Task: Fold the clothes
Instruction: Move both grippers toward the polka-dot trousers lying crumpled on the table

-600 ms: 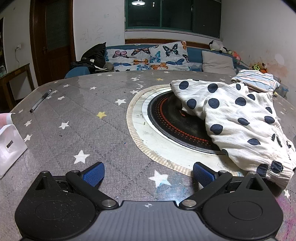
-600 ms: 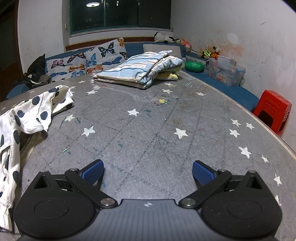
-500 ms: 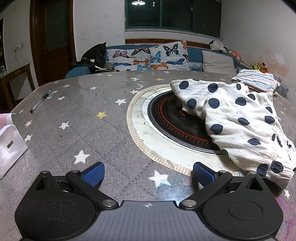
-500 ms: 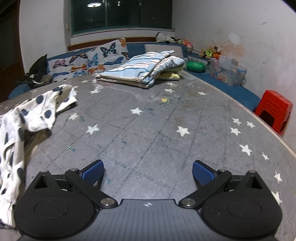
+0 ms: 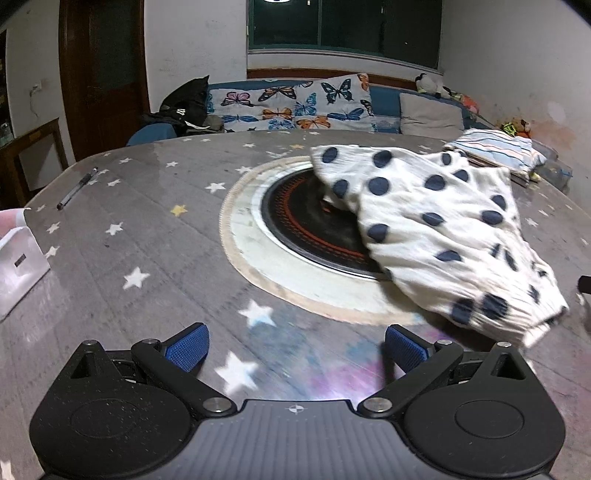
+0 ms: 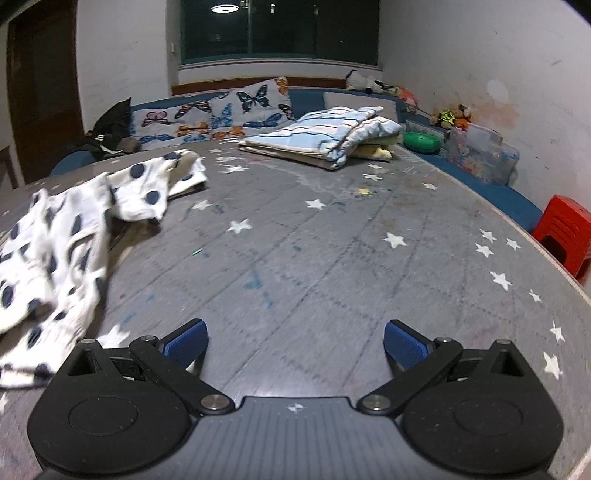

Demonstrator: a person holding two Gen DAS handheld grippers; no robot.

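Left-wrist view, left to right: dark wooden door (image 5: 101, 70) in a white wall; white box (image 5: 18, 258) at the near left edge of the table (image 5: 147, 229), grey, quilted, printed with white and yellow stars; pen (image 5: 77, 188) lying apart near the far left rim; black jacket (image 5: 184, 107) heaped on the blue sofa beside a butterfly-print cushion (image 5: 291, 105); dark window (image 5: 343, 24) above; round black burner (image 5: 306, 225) sunk in the table centre inside a pale ring; white polka-dot garment (image 5: 436, 221), crumpled, draped over the burner's right half and trailing toward the near right edge; folded striped blanket (image 5: 498, 147) behind it. Left gripper (image 5: 295, 345) low over bare tabletop, jaws spread wide, nothing between the blue pads, garment hem just beside the right finger without touching. Right-wrist view, left to right: same polka-dot garment (image 6: 66, 236) bunched at the left, blurred; striped blanket (image 6: 325, 134) folded at the far edge; green bowl (image 6: 421, 140) and clear storage box (image 6: 480, 155) on the blue bench; soft toys (image 6: 450, 114) against the stained white wall; red stool (image 6: 565, 232) at far right on the floor. Right gripper (image 6: 295, 343) likewise fully spread, empty, over starred cloth, well clear of the garment.
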